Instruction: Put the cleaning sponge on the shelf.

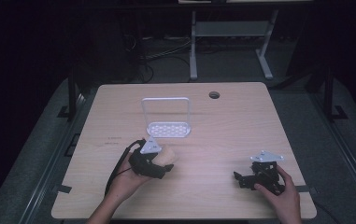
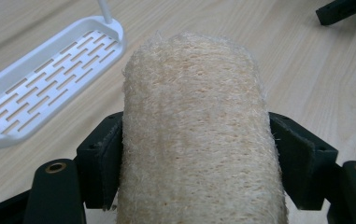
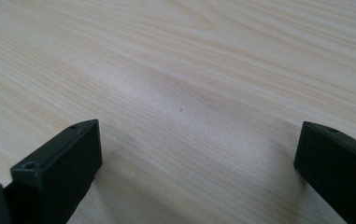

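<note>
Loofah sponge (image 2: 194, 135) clamped in left gripper (image 2: 194, 158)

Each gripper is black, and a grey three-cornered plate with small holes sits on top. A black cable trails from the left gripper (image 1: 166, 167). The jaws have brass-coloured screw holes and flat dark pads.

The loofah (image 2: 194, 135) is pale cream with a coarse, fibrous weave; the rack (image 2: 45, 88) beside it is white, its floor pierced with rows of short slots (a honeycomb-like dotting in the high view); the table (image 3: 189, 70) is light wood with fine streaky grain; the left gripper (image 2: 194, 158) and right gripper (image 3: 196, 154) are matt black.
</note>
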Action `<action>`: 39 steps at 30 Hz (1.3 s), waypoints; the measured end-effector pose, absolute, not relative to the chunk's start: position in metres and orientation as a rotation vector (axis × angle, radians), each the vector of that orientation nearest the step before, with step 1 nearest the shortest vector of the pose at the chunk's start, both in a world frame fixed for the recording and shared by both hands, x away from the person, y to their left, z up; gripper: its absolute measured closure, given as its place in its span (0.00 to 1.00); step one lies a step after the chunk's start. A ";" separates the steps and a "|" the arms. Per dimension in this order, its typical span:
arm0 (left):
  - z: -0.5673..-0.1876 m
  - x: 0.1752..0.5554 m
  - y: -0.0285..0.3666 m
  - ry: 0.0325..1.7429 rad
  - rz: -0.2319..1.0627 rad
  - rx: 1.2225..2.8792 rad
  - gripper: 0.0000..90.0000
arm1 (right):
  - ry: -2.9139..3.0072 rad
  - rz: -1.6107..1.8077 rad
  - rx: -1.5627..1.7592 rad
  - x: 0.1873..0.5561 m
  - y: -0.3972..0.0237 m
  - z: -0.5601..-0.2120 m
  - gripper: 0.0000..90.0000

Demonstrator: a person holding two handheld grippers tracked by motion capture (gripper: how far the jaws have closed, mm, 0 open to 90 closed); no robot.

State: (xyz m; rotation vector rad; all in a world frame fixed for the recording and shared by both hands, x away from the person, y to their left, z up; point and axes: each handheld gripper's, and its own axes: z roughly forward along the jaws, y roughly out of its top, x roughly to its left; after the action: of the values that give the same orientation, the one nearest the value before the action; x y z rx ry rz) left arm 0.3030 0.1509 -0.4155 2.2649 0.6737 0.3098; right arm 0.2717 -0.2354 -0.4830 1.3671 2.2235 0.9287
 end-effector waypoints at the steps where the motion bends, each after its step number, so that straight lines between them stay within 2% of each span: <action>1: -0.415 0.304 0.150 0.671 0.311 2.263 0.29 | 2.224 0.929 1.367 0.272 -0.235 -0.483 0.01; 39: -0.416 0.348 0.141 0.691 0.349 2.265 0.29 | 2.224 0.929 1.368 0.272 -0.235 -0.483 0.01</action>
State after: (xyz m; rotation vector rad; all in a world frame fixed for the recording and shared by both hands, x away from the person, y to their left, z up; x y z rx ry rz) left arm 0.3477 0.1408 -0.4159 2.2650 0.6914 0.3486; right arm 0.2717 -0.2354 -0.4830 1.3677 2.2236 0.9289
